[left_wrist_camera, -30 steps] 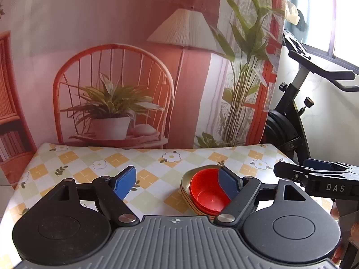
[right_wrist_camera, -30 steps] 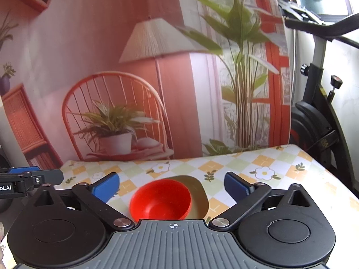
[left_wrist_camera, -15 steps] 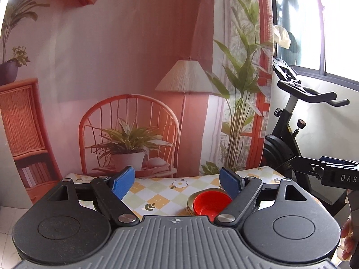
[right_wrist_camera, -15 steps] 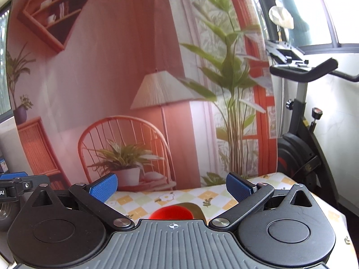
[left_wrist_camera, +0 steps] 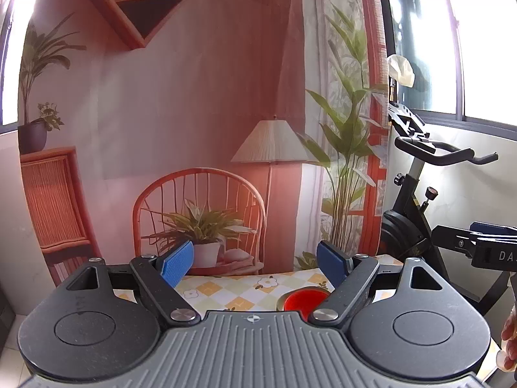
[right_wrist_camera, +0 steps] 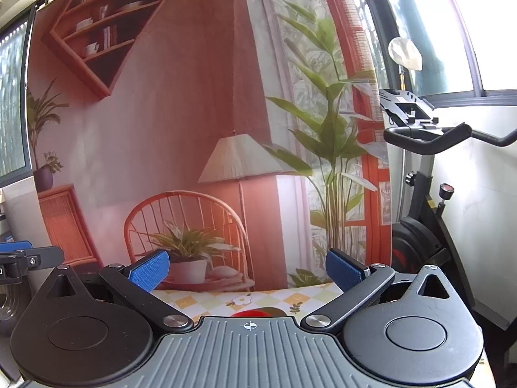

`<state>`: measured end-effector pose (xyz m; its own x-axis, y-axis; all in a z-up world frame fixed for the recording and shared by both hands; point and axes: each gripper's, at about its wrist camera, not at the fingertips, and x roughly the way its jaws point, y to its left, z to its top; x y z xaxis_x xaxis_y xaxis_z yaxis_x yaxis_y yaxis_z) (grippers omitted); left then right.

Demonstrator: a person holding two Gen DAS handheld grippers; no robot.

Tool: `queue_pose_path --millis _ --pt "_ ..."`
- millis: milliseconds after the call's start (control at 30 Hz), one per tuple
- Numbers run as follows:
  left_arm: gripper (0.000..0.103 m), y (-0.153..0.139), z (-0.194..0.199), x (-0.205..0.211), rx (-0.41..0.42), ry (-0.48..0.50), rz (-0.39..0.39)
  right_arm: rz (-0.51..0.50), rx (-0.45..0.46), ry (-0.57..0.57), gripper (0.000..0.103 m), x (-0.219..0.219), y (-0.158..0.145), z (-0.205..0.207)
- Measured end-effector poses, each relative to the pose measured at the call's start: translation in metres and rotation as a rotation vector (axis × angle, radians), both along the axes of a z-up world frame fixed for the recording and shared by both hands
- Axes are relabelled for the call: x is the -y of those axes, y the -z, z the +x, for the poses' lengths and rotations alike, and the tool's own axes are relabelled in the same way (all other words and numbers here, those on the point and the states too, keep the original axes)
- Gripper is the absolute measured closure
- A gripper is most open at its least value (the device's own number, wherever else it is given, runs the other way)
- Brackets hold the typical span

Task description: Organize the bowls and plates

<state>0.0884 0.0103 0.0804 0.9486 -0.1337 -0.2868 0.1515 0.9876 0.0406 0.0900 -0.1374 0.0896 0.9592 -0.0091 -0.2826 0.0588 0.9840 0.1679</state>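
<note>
Left gripper: raised above the near edge of the bench, jaws wide apart, nothing between them; blue pads face inward.
Right gripper: likewise raised, jaws wide apart and empty; its tip also shows at the right edge of the left view.
Bench: covered in a yellow, green and white check cloth with daisy print.
Red bowl: on the bench, nested in an olive-gold dish; partly hidden behind the left gripper's right finger. In the right view only a red sliver shows above the gripper body.
Backdrop: printed room scene with lamp, rattan chair, potted plants, shelf; hangs behind the bench.
Exercise bike: black, to the right of the bench, beside the window.
Hand: fingers at the far right edge of the left view.
</note>
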Motion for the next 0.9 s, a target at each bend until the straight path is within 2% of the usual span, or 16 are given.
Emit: queue_pose_path --millis 900 --pt "0.015 -0.0026 -0.0066 -0.0085 -0.007 -0.035 -0.019 -0.018 0.015 0.003 0.0 -0.0098 -0.0089 -0.0099"
